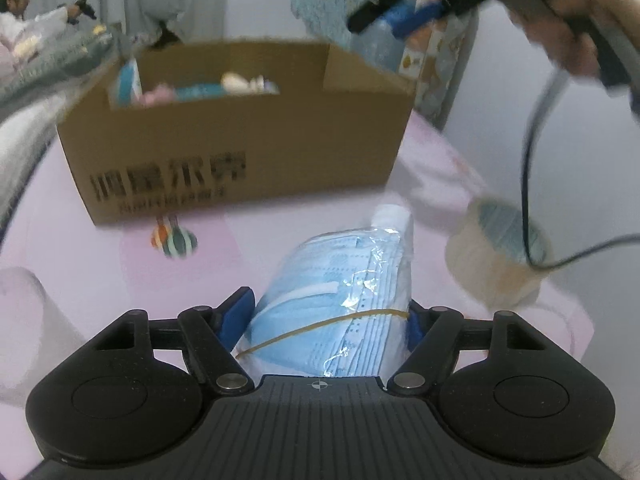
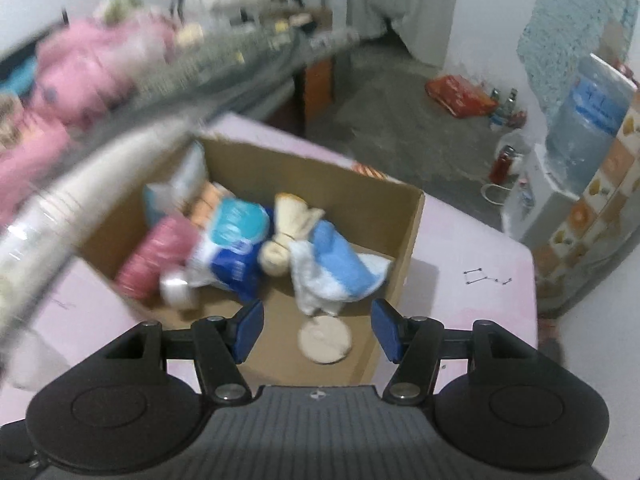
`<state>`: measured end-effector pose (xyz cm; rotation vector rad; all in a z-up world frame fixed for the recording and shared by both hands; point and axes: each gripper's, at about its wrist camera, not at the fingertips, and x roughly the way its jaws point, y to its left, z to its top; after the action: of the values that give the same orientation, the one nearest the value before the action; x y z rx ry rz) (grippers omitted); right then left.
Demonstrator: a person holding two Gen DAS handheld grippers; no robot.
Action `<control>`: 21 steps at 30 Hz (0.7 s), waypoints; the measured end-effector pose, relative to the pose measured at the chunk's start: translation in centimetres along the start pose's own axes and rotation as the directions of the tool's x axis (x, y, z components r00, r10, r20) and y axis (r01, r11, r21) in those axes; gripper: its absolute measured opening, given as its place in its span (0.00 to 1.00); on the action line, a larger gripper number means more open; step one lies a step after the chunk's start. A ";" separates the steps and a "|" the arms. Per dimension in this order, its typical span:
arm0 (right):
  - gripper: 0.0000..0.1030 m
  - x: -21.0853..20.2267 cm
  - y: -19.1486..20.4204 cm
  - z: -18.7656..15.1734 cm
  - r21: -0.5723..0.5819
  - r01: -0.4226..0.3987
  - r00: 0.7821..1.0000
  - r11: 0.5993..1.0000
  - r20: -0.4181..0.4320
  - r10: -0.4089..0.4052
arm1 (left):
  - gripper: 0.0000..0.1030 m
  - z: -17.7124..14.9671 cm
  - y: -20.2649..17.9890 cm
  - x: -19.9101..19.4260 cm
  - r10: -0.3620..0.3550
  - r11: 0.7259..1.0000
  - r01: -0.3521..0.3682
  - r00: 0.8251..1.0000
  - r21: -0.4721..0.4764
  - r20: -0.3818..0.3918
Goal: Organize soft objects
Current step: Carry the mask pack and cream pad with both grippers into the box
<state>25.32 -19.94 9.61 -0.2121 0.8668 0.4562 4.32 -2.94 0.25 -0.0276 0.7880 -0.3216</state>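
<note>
Holding the mask pack point(image 1: 332, 312) firmly, the left gripper point(image 1: 332, 320) should clear the box point(image 1: 240, 136) rim; the right gripper point(image 2: 316, 332) hangs wide, empty, over it.

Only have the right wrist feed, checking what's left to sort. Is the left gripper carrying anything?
Observer: Yes. The left gripper is closed on a bagged pack of blue face masks with a rubber band around it.
Operator: Anything loose outside the box?
Observer: A small striped soft item lies on the pink surface, just in front of the cardboard box.
Operator: That all?
Observer: No. A pale roll sits on the surface, to the right of the pack in the left wrist view, with a black cable crossing in front of it.
</note>
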 end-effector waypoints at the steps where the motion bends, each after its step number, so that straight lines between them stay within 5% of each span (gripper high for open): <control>1: 0.71 -1.1 -0.2 -0.4 0.016 -0.022 0.999 1.000 0.026 0.021 | 0.70 0.6 0.0 -0.5 0.003 1.000 -0.003 1.000 -0.002 0.014; 10: 0.71 -8.4 -3.0 -4.5 0.098 -0.188 0.948 0.977 0.277 0.155 | 0.69 10.0 0.4 -3.3 0.008 0.997 0.004 0.990 -0.083 0.139; 17: 0.71 -9.3 -5.6 -7.0 0.130 -0.268 0.916 0.955 0.343 0.210 | 0.68 16.7 0.3 0.1 -0.013 0.994 0.029 0.990 -0.109 0.138; 21: 0.71 -9.0 -6.4 -8.1 0.127 -0.302 0.900 0.945 0.364 0.239 | 0.68 18.8 0.1 3.6 0.029 0.994 -0.018 0.995 -0.105 0.100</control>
<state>17.73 -31.25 11.39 0.1593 0.5872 0.6504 19.90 -5.66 11.02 -0.1311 0.7034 -0.2545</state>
